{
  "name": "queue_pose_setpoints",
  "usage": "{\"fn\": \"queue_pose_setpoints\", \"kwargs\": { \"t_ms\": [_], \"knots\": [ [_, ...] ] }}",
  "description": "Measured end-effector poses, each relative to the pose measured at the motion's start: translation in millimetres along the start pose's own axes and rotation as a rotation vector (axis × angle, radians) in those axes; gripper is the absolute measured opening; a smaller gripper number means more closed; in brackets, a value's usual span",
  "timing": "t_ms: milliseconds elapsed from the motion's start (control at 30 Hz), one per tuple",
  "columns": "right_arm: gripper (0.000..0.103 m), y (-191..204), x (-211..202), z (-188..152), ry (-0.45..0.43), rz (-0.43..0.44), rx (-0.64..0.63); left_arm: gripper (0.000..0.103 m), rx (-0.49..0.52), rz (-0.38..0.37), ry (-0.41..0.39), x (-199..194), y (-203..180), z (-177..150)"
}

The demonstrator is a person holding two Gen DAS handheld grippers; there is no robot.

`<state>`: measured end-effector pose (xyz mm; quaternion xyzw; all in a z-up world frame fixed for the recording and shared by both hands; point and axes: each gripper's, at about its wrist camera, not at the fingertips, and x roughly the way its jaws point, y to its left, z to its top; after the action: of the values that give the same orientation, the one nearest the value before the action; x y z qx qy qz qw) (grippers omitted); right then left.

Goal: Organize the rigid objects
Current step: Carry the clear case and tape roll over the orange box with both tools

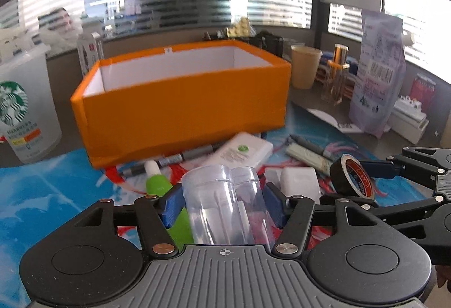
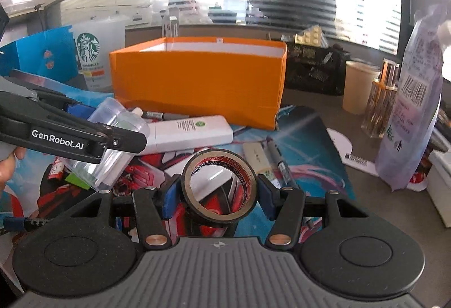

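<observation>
The left claw (image 1: 222,205) pinches a clear plastic jar (image 1: 222,200) between its blue pads, held above the bench (image 1: 310,102). The right claw (image 2: 218,196) pinches a roll of black tape (image 2: 220,189) at its sides. The open orange box (image 1: 180,99) stands at twelve o'clock from both, with pens (image 2: 279,164) and a white case (image 2: 191,133) lying before it.

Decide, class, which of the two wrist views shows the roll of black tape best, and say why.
The right wrist view: the roll of black tape sits centre frame in the right claw, its hole and printed inner band facing the camera. The left wrist view shows the same roll only at the right side, smaller and seen at an angle.
</observation>
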<state>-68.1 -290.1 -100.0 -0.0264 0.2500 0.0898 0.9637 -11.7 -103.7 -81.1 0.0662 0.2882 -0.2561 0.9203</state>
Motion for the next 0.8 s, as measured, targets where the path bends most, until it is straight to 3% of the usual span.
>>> {"fn": "queue_pose_setpoints", "kwargs": {
  "t_ms": [433,800],
  "knots": [
    [0.053,15.5,0.8,33.4,-0.079,0.013,-0.062,0.059,-0.055,0.016,-0.067,-17.6,26.7,19.8],
    [0.053,8.4,21.0,101.9,-0.199,0.052,-0.083,0.059,-0.082,0.042,-0.199,-31.2,55.1,85.6]
  ]
}}
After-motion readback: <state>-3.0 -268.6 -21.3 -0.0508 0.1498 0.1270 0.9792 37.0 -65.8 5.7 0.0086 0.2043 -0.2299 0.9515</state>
